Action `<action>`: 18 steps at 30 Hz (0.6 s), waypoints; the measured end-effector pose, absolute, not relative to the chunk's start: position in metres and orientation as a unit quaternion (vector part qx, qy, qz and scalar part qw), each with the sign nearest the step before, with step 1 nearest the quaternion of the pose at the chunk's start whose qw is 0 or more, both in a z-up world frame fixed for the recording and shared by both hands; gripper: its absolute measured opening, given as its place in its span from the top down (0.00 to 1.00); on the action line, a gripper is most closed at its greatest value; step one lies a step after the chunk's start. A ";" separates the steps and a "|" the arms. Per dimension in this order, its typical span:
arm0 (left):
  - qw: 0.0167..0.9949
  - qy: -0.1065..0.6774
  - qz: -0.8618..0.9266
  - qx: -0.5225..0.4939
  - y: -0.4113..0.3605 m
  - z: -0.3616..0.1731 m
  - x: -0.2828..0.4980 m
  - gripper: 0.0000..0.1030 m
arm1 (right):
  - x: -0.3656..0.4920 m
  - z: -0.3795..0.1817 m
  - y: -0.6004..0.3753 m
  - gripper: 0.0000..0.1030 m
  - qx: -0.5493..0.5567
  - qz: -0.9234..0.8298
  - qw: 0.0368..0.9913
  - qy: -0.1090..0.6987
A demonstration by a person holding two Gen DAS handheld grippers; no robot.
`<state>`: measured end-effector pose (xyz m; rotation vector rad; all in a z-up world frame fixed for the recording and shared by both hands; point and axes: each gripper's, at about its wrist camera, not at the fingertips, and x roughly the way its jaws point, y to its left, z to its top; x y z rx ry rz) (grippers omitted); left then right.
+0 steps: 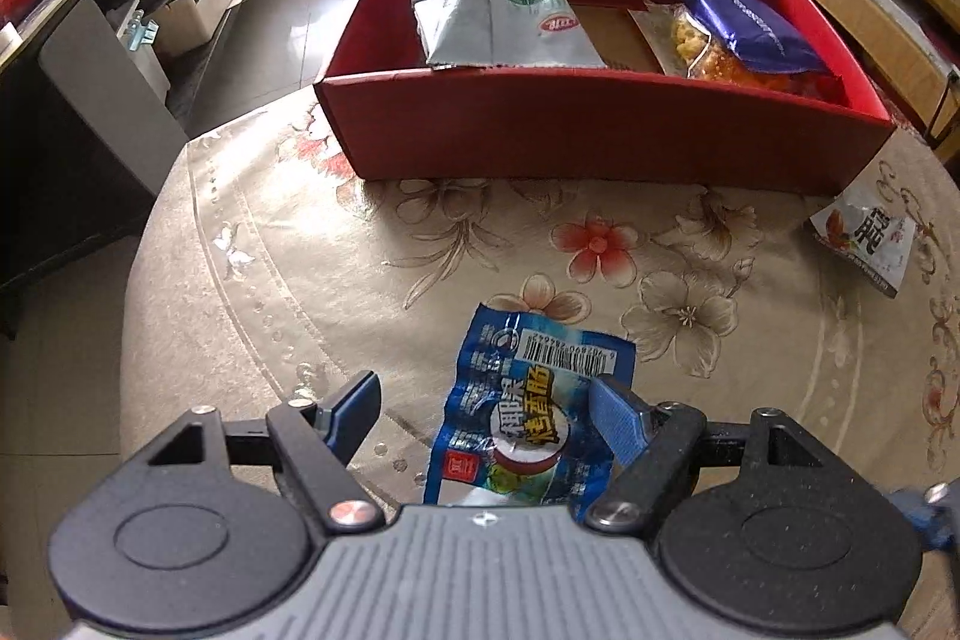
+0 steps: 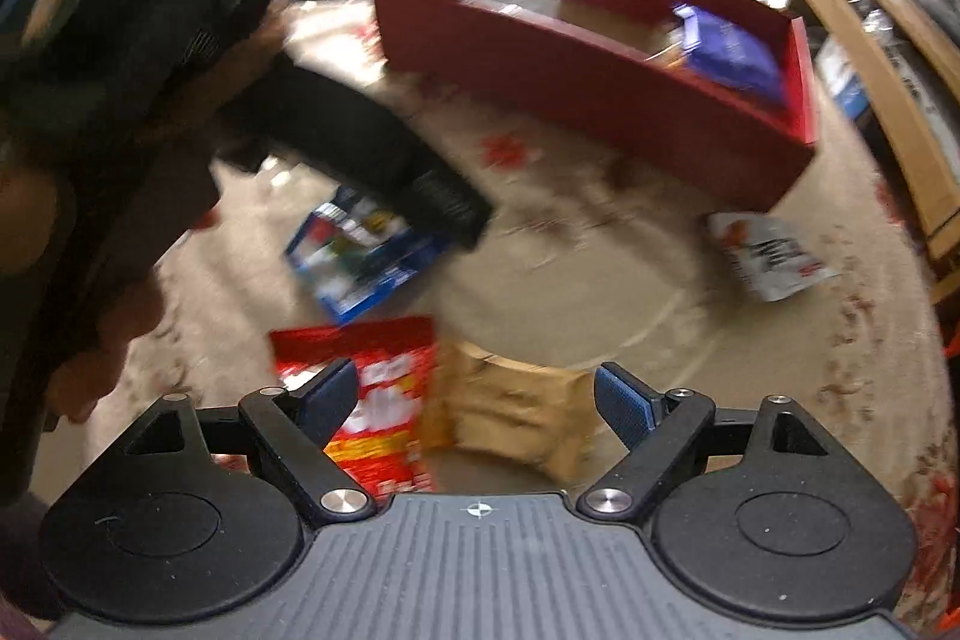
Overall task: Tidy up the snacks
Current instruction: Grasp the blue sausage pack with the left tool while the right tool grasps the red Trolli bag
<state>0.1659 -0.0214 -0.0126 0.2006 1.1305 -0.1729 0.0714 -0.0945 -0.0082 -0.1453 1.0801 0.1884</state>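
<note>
A blue snack packet (image 1: 528,418) lies flat on the flowered tablecloth. My left gripper (image 1: 486,400) hangs over it, open; its right finger (image 1: 612,418) overlaps the packet's right edge and the left finger stands clear of it. The red box (image 1: 600,130) behind holds silver packets (image 1: 504,10), a dark blue bag (image 1: 744,22) and an orange snack bag (image 1: 702,40). The right wrist view is blurred. There my right gripper (image 2: 474,400) is open above a red packet (image 2: 384,400) and a tan packet (image 2: 516,412), gripping neither.
A white packet (image 1: 864,244) lies on the table right of the red box (image 2: 600,100), also the white packet (image 2: 768,250). A person's hand (image 2: 90,340) and the other tool's black housing (image 2: 360,142) fill the left, above the blue packet (image 2: 360,250). The table edge (image 1: 180,232) curves left.
</note>
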 end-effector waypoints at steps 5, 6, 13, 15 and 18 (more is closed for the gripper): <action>0.831 0.542 -0.086 0.087 -0.021 -0.017 0.167 0.27 | 0.072 -0.024 -0.078 0.13 -0.073 0.111 0.832 0.538; 0.831 0.543 -0.087 0.087 -0.022 -0.017 0.168 0.26 | 0.072 -0.026 -0.076 0.13 -0.072 0.112 0.833 0.537; 0.830 0.545 -0.087 0.085 -0.023 -0.018 0.171 0.26 | 0.067 -0.029 -0.066 0.13 -0.070 0.132 0.826 0.544; 0.828 0.547 -0.088 0.081 -0.021 -0.018 0.172 0.25 | 0.064 -0.029 -0.070 0.13 -0.065 0.133 0.826 0.544; 0.824 0.554 -0.093 0.073 -0.021 -0.021 0.174 0.25 | 0.061 -0.024 -0.072 0.12 -0.075 0.146 0.828 0.536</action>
